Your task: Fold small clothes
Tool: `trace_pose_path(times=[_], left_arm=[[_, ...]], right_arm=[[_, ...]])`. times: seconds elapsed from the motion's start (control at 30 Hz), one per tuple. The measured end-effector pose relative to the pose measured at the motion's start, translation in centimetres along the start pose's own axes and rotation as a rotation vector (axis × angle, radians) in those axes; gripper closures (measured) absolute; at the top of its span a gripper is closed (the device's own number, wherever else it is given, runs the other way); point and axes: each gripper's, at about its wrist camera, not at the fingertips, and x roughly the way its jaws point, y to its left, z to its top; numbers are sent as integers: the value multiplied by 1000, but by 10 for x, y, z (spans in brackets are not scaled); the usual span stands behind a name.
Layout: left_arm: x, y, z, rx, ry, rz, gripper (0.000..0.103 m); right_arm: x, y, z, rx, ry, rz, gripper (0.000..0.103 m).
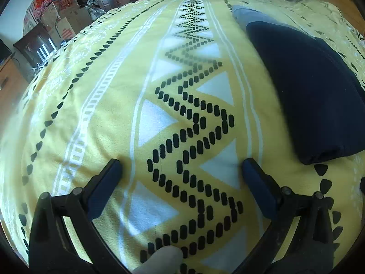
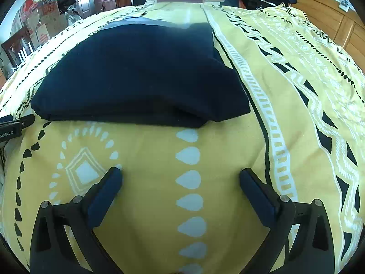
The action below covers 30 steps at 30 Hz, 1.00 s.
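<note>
Bed, covered by a yellow bedspread (image 2: pixel 148 205) with black and white geometric bands; serves as the folding area, its cloth lying flat and mostly smooth. Dark navy garment (image 2: pixel 136 73), already folded into a thick, squarish stack with its layered edge facing the cameras; lies on the bedspread ahead of the right hand-held gripper and off to the right in the left wrist view (image 1: pixel 308 96), apart from both sets of fingers. A paler grey-blue piece (image 1: pixel 248 14) shows at its far end, possibly a second item or an inner layer; cannot tell which. Right hand-held gripper (image 2: pixel 180 173): released, jaws spread wide with only bedspread between them, consistent with having let the stack go. Left hand-held gripper (image 1: pixel 181 165): likewise spread and empty, over bare patterned cloth beside the garment. Judged state: fold looks complete. Cardboard boxes (image 1: pixel 61 18), cluttered background, not involved.
</note>
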Motion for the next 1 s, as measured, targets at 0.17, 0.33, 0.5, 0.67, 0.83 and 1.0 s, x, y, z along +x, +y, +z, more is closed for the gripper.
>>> trace_pose_path(times=[0.17, 0.33, 0.5, 0.67, 0.83, 1.0], left_arm=[[-12, 2, -8, -8, -8, -7, 0], [-12, 0, -9, -5, -15, 1, 0], [-12, -2, -10, 6, -19, 16, 0], [-12, -2, -10, 8, -21, 19, 0], [-13, -3, -11, 9, -23, 21, 0], [-14, -4, -10, 11, -23, 26, 0]], right_arm=[[1, -2, 0, 9, -14, 8, 0], [2, -3, 0, 17, -18, 13, 0], [3, -3, 0, 17, -18, 11, 0], [3, -2, 0, 16, -17, 8, 0], [3, -2, 0, 15, -18, 7, 0], [3, -1, 0, 15, -18, 6, 0]])
